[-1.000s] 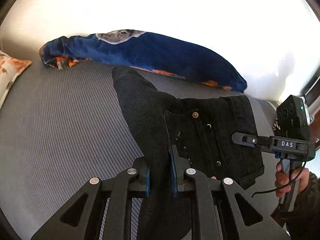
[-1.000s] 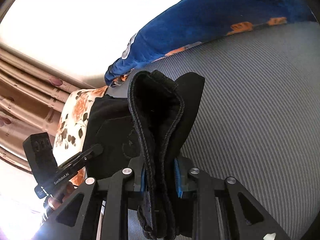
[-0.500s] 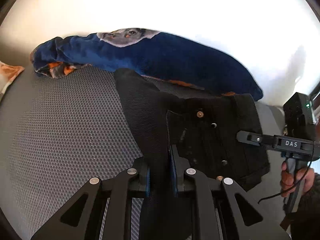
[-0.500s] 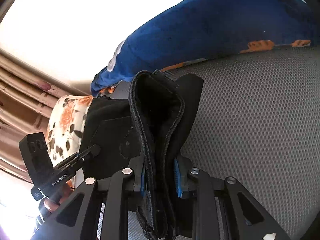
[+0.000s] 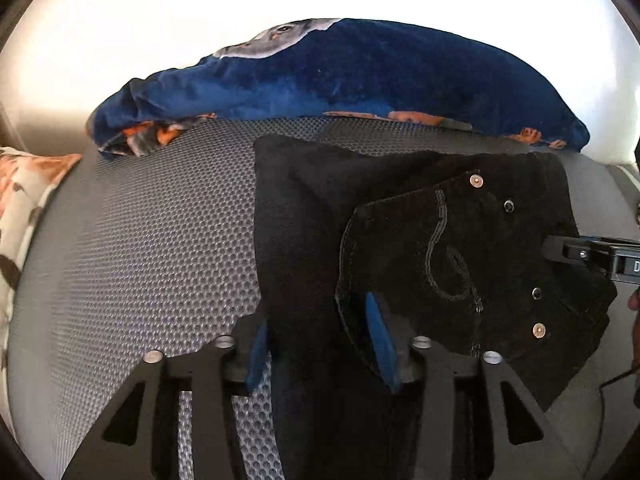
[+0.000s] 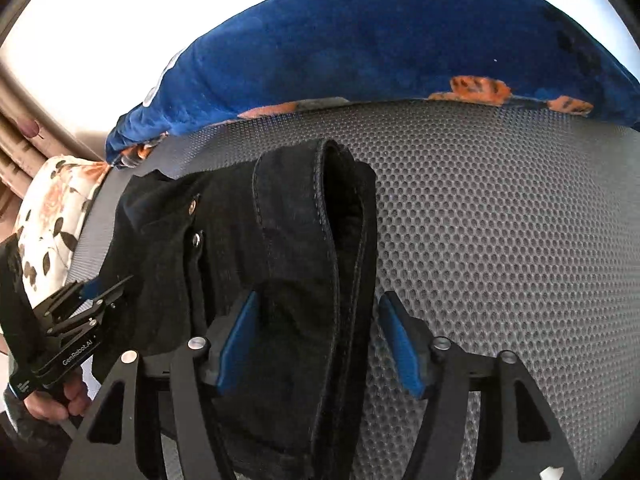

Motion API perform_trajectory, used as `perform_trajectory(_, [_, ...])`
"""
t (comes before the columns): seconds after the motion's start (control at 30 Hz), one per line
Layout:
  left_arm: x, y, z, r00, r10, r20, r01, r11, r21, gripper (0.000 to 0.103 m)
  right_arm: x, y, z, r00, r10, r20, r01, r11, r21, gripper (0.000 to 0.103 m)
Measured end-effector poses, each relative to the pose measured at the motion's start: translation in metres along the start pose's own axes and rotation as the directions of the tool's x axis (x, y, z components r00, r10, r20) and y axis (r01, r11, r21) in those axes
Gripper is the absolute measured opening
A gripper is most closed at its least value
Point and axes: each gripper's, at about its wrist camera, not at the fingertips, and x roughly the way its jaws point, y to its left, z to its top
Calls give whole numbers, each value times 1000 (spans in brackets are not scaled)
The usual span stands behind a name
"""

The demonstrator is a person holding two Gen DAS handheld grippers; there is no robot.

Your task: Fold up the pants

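Change from the earlier frames: both grippers previously clamped black fabric between their blue pads. The jaws of the left gripper (image 5: 320, 340) have just been opening; they now stand partly apart, with the fabric fold lying between them. The left pad sits at the fold's edge; pressure cannot be confirmed. The jaws of the right gripper (image 6: 316, 344) have likewise just been opening. The right pad (image 6: 400, 348) stands clear of the cloth, and the left pad sits against the doubled hem edge without clamping it. Both views now show the grey mesh bed surface (image 5: 160, 240) closer and lower in frame than before.

Location of the pants (image 5: 420, 240): one pair, black denim, lying folded on the mesh bed surface, just in front of the blue blanket (image 5: 360, 76), with the back pocket facing up.

Count:
- Pants: one.
- Grippers: two.
- Blue blanket: one, along the far edge of the bed.
- Floral pillow (image 6: 52, 224): one, at the bed's side.
- Hand (image 6: 60, 400): one visible, holding the left gripper's handle.
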Motion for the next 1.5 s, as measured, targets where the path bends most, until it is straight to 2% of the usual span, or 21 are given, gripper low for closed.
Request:
perform_trajectory(0.33, [-27, -7, -34, 998, 55, 5, -55, 998, -5, 57, -28, 12, -30, 1000, -26, 4, 26, 1000, -12, 60])
perform_trajectory(0.5, [-47, -2, -54, 998, 60, 8, -59, 997, -58, 57, -48, 10, -47, 999, -26, 38, 25, 1000, 7, 63])
perform_trajectory(0.73, [-84, 4, -78, 999, 52, 9, -50, 989, -141, 57, -32, -3, -67, 998, -26, -54, 29, 998, 64, 66])
perform_trajectory(0.8, [-96, 4, -87, 998, 61, 9, -59, 986, -155, 57, -35, 1, -71, 999, -46, -21, 47, 997, 57, 66])
perform_trajectory(0.97, [-118, 0, -105, 996, 93, 8, -90, 979, -185, 60, -30, 1, -69, 998, -50, -38, 53, 995, 79, 68])
perform_trajectory(1.1, [-133, -4, -116, 995, 101, 15, -95, 970, -222, 66, -32, 3, -74, 997, -71, -9, 71, 995, 67, 69])
perform_trajectory(1.27, [-152, -12, -127, 989, 145, 37, -132, 964, -232, 71, -43, 11, -86, 993, -113, 21, 112, 993, 42, 71])
perform_trajectory(1.5, [-170, -24, -139, 982, 178, 66, -158, 958, -240, 76, -87, 45, -113, 983, -143, 115, 149, 988, -50, 73])
